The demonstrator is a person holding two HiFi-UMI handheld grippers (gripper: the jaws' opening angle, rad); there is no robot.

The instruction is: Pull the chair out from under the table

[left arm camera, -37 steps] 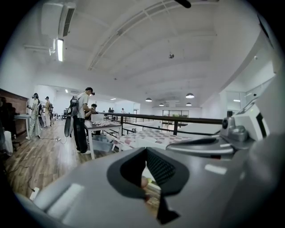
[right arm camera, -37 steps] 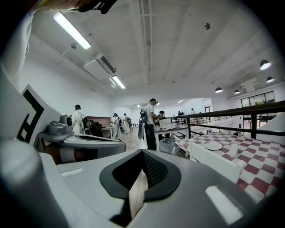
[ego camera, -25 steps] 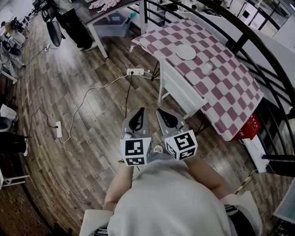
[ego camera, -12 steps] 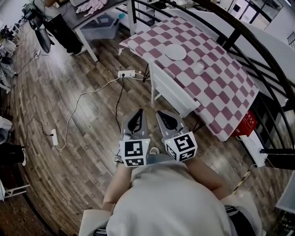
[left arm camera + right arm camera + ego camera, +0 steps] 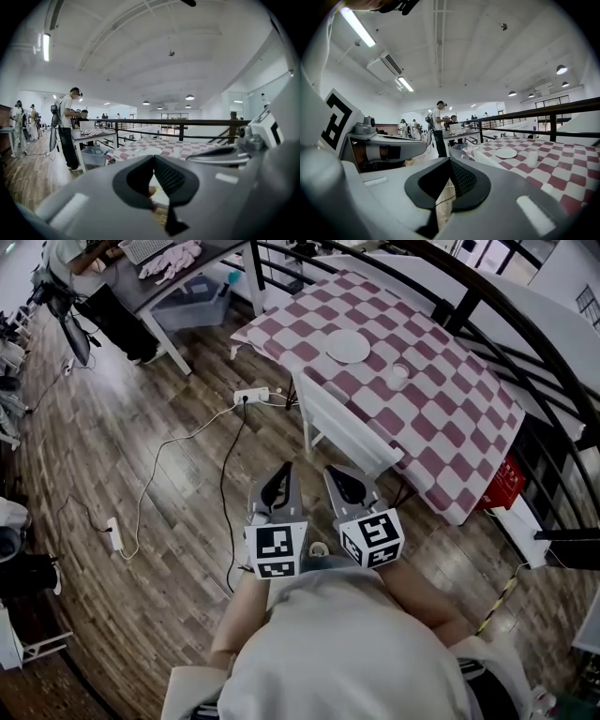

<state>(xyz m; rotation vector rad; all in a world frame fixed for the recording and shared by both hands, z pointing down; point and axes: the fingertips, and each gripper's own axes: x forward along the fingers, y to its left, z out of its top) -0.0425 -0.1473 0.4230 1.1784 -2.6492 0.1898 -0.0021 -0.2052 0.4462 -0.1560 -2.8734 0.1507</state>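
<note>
While a person stands on the wooden floor (image 5: 141,521) short of the desk (image 5: 450,427), the head view shows the left gripper (image 5: 282,474) and the right gripper (image 5: 337,477) held side by side in front of the body, pointing toward the white chair (image 5: 342,427). The chair sits tucked against the near edge of the desk, its seat under the red-and-white checked cloth, apart from both grippers. A white plate (image 5: 348,346) and a small cup (image 5: 397,373) rest on the cloth, and a power strip (image 5: 251,393) with its cable lies on the floor just left of the chair.

Seen from the left gripper view, the left gripper's jaws are pressed together at the tips with nothing between them; the checked desk and a black railing (image 5: 187,123) lie beyond.

Seen from the right gripper view, the right gripper's jaws are likewise closed tight and empty, touching nothing. The desk with plate and cup spreads to the right, and the left gripper shows at the left.
</note>
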